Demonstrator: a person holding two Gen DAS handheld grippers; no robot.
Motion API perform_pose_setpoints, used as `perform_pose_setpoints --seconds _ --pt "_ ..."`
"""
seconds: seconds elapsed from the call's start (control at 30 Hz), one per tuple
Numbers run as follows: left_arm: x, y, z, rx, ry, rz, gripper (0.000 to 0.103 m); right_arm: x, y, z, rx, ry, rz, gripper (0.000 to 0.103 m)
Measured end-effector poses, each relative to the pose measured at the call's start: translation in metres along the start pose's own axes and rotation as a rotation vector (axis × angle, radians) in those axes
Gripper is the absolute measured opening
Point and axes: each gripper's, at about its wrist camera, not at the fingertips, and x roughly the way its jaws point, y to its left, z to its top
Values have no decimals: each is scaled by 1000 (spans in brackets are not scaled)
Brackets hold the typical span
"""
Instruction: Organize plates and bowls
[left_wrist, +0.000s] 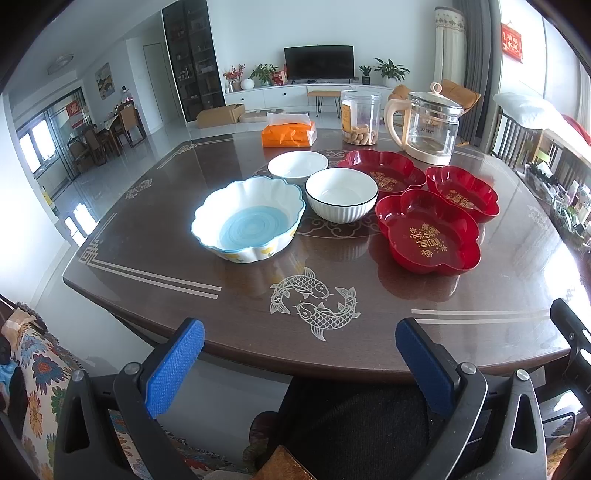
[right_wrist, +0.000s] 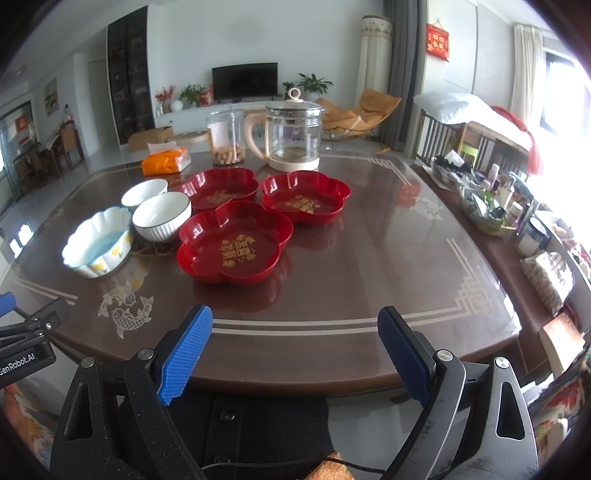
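Observation:
On the dark table (left_wrist: 229, 280) stand three red flower-shaped plates: the nearest (left_wrist: 428, 236) (right_wrist: 233, 248), one at the far right (left_wrist: 461, 194) (right_wrist: 306, 197) and one at the far left (left_wrist: 384, 173) (right_wrist: 218, 190). To their left sit a scalloped bowl with a blue bottom (left_wrist: 249, 219) (right_wrist: 99, 242), a ribbed white bowl (left_wrist: 341, 195) (right_wrist: 161, 216) and a smaller white bowl (left_wrist: 297, 166) (right_wrist: 144, 192). My left gripper (left_wrist: 300, 365) and my right gripper (right_wrist: 294, 347) both hang open and empty at the table's near edge, well short of the dishes.
At the back stand an orange tissue pack (left_wrist: 290, 133) (right_wrist: 166, 160), a clear jar of snacks (left_wrist: 360, 117) (right_wrist: 226, 138) and a glass kettle (left_wrist: 430, 129) (right_wrist: 291, 134). A cluttered side table (right_wrist: 517, 221) runs along the right. A floral-covered seat (left_wrist: 37, 387) sits at lower left.

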Motion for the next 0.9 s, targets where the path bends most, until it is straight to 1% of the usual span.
perform_pose_setpoints --seconds 0.37,0.6,0.73,0.8,0.9 --pt "0 2 -2 -2 0 -8 103 0 -1 0 2 -6 -1 93" --pt "2 4 -1 -24 12 -52 103 -3 -6 -2 11 -23 -1 93" --pt "8 7 0 -39 41 -75 103 -3 -6 2 26 -32 7 93" --pt "13 11 3 -52 58 -87 103 -2 -8 3 31 -27 -1 93" --pt "19 13 11 -48 68 -100 103 -2 -6 6 8 -26 -42 93"
